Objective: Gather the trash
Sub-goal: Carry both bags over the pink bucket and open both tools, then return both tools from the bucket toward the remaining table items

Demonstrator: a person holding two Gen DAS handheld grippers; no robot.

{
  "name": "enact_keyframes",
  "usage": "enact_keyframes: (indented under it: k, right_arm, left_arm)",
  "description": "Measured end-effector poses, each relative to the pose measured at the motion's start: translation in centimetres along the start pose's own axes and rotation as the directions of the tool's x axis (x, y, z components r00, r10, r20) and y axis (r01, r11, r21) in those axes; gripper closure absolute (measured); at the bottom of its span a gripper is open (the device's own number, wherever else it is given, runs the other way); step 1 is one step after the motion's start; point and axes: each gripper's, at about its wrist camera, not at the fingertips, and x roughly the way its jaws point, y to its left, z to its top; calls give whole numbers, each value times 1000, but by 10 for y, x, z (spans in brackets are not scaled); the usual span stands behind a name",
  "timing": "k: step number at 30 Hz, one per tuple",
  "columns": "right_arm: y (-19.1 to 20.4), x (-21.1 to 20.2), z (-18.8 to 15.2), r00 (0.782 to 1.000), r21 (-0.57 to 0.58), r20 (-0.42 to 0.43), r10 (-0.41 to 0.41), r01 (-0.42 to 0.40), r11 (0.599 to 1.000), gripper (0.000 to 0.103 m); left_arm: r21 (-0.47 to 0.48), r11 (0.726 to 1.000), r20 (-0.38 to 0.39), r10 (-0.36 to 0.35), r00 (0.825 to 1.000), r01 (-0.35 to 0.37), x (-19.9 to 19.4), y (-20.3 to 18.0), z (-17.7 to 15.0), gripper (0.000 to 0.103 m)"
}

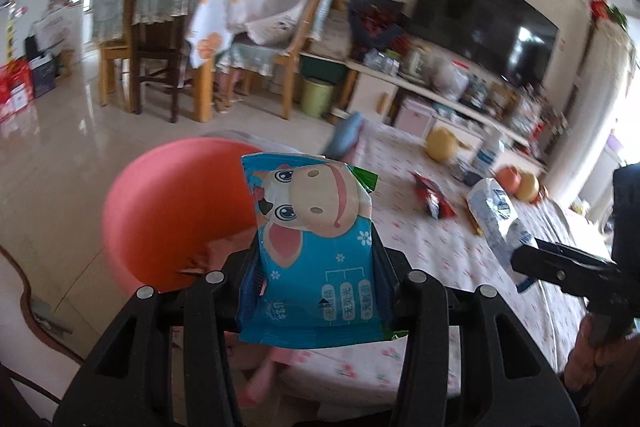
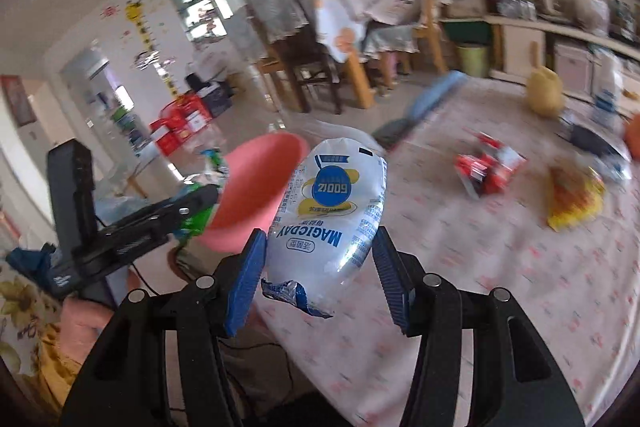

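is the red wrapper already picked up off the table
No, the red wrapper lies on the floral tablecloth, apart from the right tongs, which grip the white MAGICDAY bag.

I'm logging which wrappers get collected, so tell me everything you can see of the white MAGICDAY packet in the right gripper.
The white glossy plastic MAGICDAY packet is a puffy snack bag with blue lettering and a blue oval badge on yellow, all reading upside down in the right wrist view. Its torn, crinkled blue-and-silver end hangs lowest, towards the camera. The right gripper holds it in the air between blue ribbed pads, above the edge of the floral tablecloth, with the pink round bin behind it. The left wrist view shows it too.
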Motion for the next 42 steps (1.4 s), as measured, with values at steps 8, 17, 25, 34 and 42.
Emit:
enact_keyframes:
  k: [8, 17, 25, 34, 42]
  right_arm:
    - [56, 70, 43, 998, -107, -36, 53, -57, 993, 47]
    - [74, 142, 45, 996, -169, -85, -41, 26, 985, 27]
    - [42, 105, 18, 992, -108, -16, -126, 123, 986, 11]
    - [21, 75, -5, 982, -77, -27, -188, 185, 980, 10]
    - [19, 49, -24, 976, -80, -22, -218, 215, 973, 9]
  left_arm:
    - [-123, 991, 21, 62, 998, -59, 16, 57, 25, 55]
    - [-208, 970, -52, 118, 992, -126, 52, 92, 31, 34]
    - [-186, 969, -35, 156, 987, -160, 42, 86, 20, 18]
    - [-124, 983, 6, 138, 990, -136, 23, 54, 19, 12]
    - [-63, 992, 9, 108, 994, -107, 17, 23, 18, 11]
